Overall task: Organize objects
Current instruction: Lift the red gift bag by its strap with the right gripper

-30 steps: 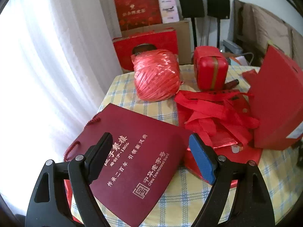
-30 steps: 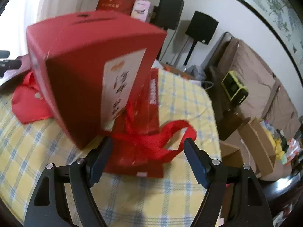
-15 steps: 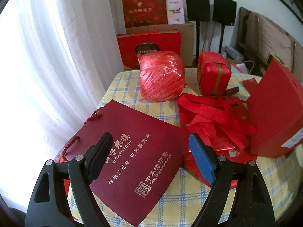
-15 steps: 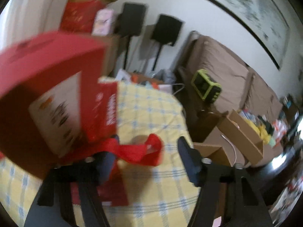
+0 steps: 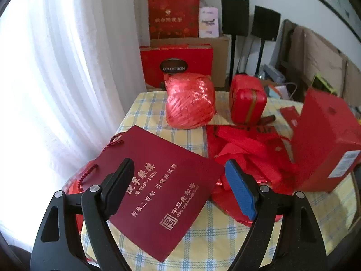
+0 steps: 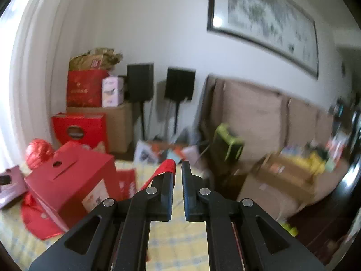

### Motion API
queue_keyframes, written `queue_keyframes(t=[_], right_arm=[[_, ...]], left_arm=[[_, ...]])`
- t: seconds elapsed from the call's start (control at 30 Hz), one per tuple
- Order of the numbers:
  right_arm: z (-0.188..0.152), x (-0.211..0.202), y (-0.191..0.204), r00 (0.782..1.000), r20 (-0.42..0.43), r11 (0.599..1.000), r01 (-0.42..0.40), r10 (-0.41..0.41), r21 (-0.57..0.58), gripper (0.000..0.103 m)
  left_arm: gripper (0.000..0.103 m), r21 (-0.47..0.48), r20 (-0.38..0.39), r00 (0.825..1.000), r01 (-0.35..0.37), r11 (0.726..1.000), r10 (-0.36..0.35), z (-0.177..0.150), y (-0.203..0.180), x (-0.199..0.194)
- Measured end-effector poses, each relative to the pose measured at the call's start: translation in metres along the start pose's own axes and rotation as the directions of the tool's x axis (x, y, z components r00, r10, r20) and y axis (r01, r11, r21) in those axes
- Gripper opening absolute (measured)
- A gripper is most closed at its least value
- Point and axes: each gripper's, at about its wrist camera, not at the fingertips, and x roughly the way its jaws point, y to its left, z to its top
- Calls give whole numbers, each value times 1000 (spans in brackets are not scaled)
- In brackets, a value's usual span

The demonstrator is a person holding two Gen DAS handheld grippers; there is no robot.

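The left claw (image 5: 179, 181) has matte black triangular-cutout arms with silver screws; one finger carries a blue pad (image 5: 240, 193), the other a black one. The right claw (image 6: 177, 179) is all black, with matching silver screws.

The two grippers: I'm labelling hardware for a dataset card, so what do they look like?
Both are matte black plastic with two angular fingers, triangular cut-outs in the arms and round silver pivot screws. The left gripper has a blue textured pad on one finger and a black pad on the other. The right gripper shows black pads only. No cables, sleeves or markings are visible.
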Motion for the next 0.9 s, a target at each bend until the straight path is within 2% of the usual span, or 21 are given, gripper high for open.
queue_keyframes(t=[0.1,0.17,0.27,0.4,0.53,0.67,0.77,0.83,0.87,0.9], right_arm=[[31,-15,12,998,56,997,-2,6,-80,6],[53,-27,31,995,102,985,9,9,-175,6],[75,-40,51,988,148,966,3,37,-260,5],[108,-60,69,977,210,958,14,48,-288,4],[139,-86,86,964,260,947,33,54,-321,4],[169,-108,94,967,252,942,45,43,-333,4],[181,-118,96,971,238,938,57,27,-341,4],[186,-125,91,974,224,945,56,18,-323,4],[187,-127,89,976,217,946,58,13,-318,4],[188,-128,86,978,208,948,57,10,-313,4]], left_arm=[[81,-44,4,1000,13,999,-13,3,8,-8],[81,-64,10,1000,28,998,-27,4,12,-14],[81,-55,29,999,38,998,-37,5,14,-25],[81,-23,55,998,43,999,-41,7,17,-40],[81,-33,83,995,53,998,-51,9,30,-64],[81,-28,120,988,105,994,-101,10,41,-94],[81,26,138,966,217,976,-218,8,40,-116],[81,86,109,943,305,948,-314,4,32,-126],[81,117,80,926,359,926,-369,1,27,-129],[81,162,29,889,446,880,-456,-5,18,-132]])
